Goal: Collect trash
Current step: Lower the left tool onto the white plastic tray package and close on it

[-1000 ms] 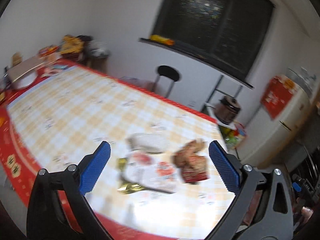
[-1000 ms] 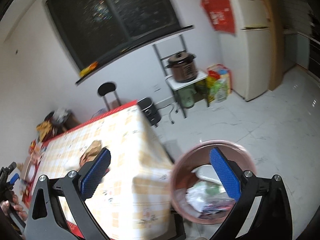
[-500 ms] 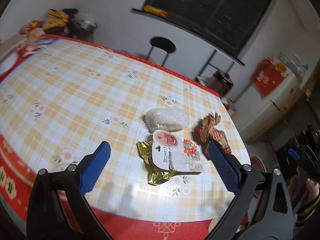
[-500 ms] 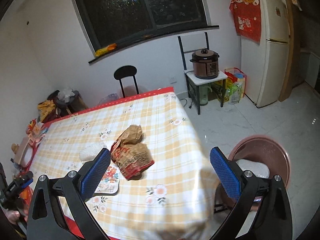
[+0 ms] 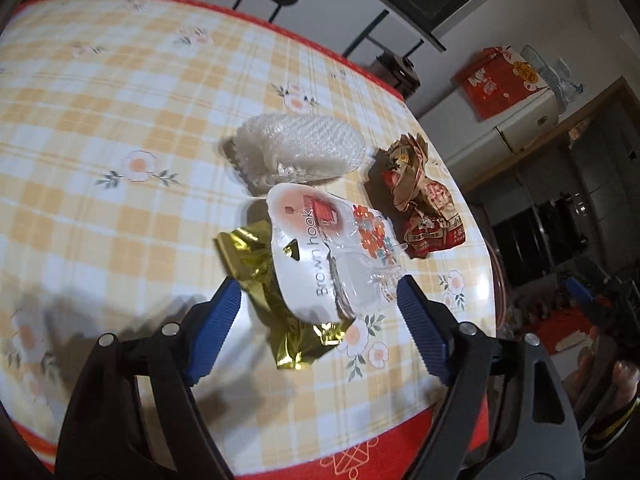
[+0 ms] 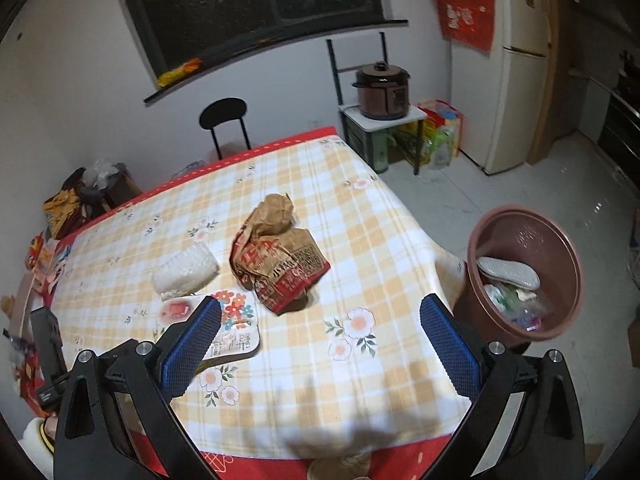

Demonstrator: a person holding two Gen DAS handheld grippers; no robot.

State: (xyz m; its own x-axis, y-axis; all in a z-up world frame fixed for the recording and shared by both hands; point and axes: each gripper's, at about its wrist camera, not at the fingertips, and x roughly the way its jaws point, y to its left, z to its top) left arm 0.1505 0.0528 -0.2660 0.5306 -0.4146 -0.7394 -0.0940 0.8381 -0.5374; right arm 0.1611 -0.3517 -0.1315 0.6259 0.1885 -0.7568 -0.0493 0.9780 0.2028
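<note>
I bring the left hand-held gripper (image 5: 318, 308) down over the white blister pack (image 5: 320, 256), which is my landmark here, and its jaws have just been closing a little; the near end of the pack and the gold foil wrapper (image 5: 272, 304) under it sit between the blue pads, but the pads do not press on them yet, so I judge the grasp is only being lined up. The foil lies partly beneath the pack, so I think one pinch may take both pieces. Just behind the pack rests the clear bubbled plastic piece (image 5: 300, 148), and to the right of the pack is the crumpled brown paper bag (image 5: 420, 196), near the edge of the counter (image 5: 100, 100). The right hand-held gripper (image 6: 320, 340) hangs with its jaws wide apart and nothing between them, above the counter on the near side of the paper bag; I keep it ready there because the bag seems its natural target. The brown bin (image 6: 524, 272) stands on the floor beyond the counter corner, right of the pack, already holding some rubbish, so it is close for dropping.
</note>
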